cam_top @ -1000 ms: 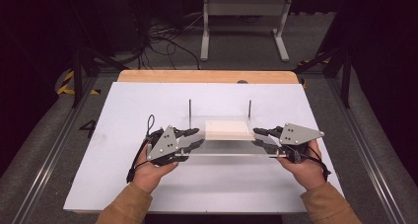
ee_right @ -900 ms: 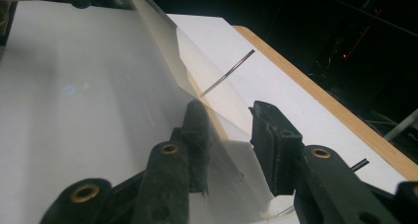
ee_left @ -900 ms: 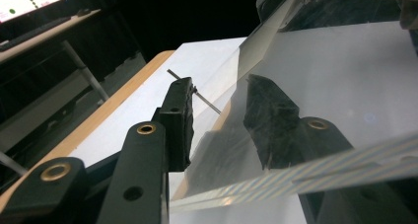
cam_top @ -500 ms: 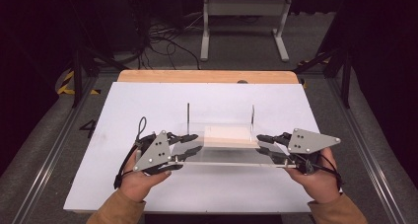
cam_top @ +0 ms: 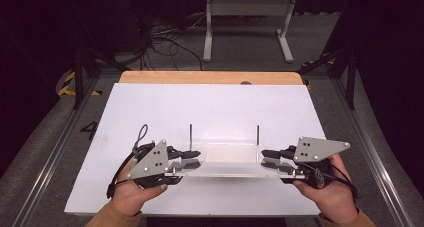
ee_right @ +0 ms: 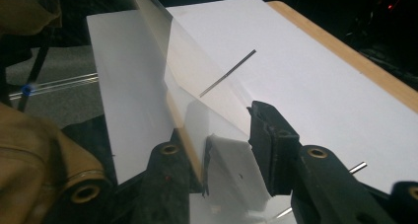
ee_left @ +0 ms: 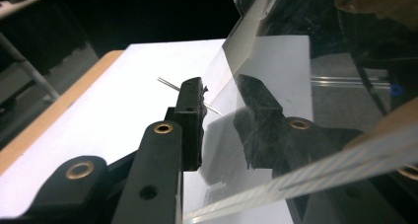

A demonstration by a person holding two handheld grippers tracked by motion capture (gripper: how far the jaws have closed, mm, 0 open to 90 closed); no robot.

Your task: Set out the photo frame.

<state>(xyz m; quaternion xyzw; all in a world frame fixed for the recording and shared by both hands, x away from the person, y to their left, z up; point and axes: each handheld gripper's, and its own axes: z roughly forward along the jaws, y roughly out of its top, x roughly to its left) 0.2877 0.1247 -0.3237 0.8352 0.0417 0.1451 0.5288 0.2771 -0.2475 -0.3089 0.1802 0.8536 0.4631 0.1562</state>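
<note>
A clear plastic tray (cam_top: 227, 162) hangs level above the white tabletop (cam_top: 210, 107), held at both ends. Two thin metal pins (cam_top: 191, 134) stand upright along its far side. My left gripper (cam_top: 194, 158) is shut on the tray's left wall. Its jaws have just been closing, with the clear wall (ee_left: 231, 86) between them. In the left gripper view, the far jaw of the left gripper (ee_left: 224, 115) shows through the plastic. My right gripper (cam_top: 266, 158) is shut on the right wall. In the right gripper view, the clear panel (ee_right: 162, 61) runs between the jaws of the right gripper (ee_right: 226, 145).
The white top lies on a wooden board whose far edge (cam_top: 210, 77) shows. Metal rails (cam_top: 55, 152) run along both sides of the table. On the dark floor behind it stand a grey frame (cam_top: 247, 17) and loose cables (cam_top: 160, 37).
Both grippers have come toward the near edge of the table and risen, carrying the clear tray with them. The tray now looks larger and closer to the camera.
</note>
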